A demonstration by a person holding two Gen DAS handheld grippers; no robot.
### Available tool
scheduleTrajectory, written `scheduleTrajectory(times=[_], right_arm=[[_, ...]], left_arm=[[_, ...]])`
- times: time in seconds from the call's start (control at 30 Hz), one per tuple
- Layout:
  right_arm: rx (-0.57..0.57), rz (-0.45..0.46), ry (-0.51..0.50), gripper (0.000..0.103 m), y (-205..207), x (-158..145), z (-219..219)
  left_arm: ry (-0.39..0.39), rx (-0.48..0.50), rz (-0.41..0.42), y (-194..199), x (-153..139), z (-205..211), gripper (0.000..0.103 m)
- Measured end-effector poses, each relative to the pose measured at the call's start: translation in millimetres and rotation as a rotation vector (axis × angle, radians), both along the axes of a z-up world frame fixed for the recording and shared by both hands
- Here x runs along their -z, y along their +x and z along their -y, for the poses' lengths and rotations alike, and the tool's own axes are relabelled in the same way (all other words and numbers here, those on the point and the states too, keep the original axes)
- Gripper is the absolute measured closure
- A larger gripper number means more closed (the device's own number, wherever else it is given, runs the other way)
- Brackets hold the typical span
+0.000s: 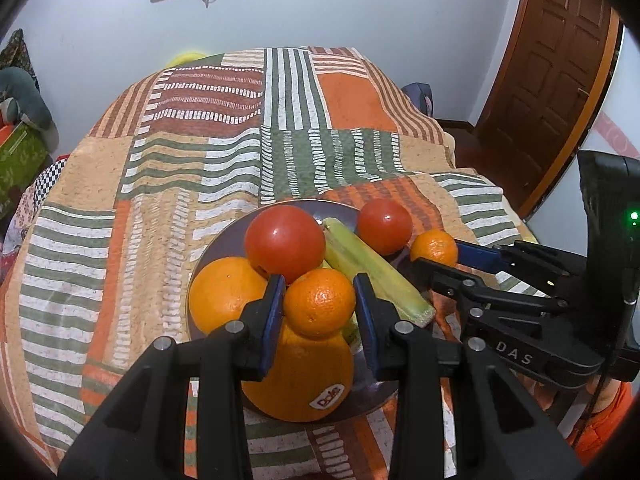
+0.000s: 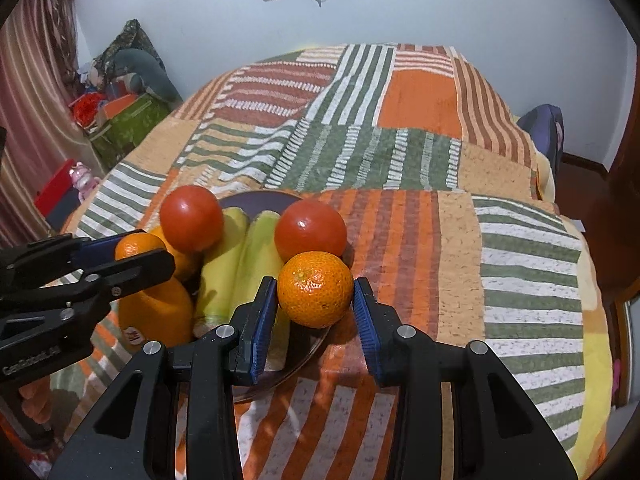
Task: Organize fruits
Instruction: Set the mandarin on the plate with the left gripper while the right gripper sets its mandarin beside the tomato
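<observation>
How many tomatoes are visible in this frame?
2. One tomato sits atop the pile on the plate; the other tomato sits at the plate's far right edge. Others could be hidden under the pile.

"Dole" is being shown on a sticker [image 1: 329, 397] on the large orange [image 1: 300, 376]; "DAS" is being displayed on the right tongs [image 1: 440, 258].

Glossy tomatoes [image 1: 284, 240] — matt woven cloth [image 1: 160, 160]
</observation>
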State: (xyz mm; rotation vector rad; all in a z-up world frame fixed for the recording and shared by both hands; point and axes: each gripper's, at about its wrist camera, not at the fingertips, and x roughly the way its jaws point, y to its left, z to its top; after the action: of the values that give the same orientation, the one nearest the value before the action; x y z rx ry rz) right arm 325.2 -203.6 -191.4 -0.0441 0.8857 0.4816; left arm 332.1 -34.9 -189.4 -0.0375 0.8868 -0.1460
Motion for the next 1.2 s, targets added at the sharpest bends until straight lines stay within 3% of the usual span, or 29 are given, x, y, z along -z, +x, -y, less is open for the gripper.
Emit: scheduleTrajectory(times=[0.23, 0.43, 0.6, 1.07, 1.2], right_arm=[[-0.002, -0.01, -0.011, 0.067, 5, 4, 0], [-0.009, -0.012, -0.026, 0.067, 6, 3, -2], [-0.009, 0.004, -0.032, 0.06, 2, -3, -1], [-0.004, 0.078, -0.014, 0.059, -60, -51, 5], [-0.006, 0.085, -0.001, 0.053, -83, -57, 3]], left_arm=[[-0.007, 0.0, -0.013, 3, 6, 0, 0.068], [-0.008, -0.004, 0.001, -1, 3, 0, 0.056], [-0.005, -0.001, 0.016, -9, -6, -1, 0.056], [0.009, -0.008, 0.066, -72, -43, -20, 0.056], [0.009, -0.015, 0.072, -98, -50, -28, 0.055]])
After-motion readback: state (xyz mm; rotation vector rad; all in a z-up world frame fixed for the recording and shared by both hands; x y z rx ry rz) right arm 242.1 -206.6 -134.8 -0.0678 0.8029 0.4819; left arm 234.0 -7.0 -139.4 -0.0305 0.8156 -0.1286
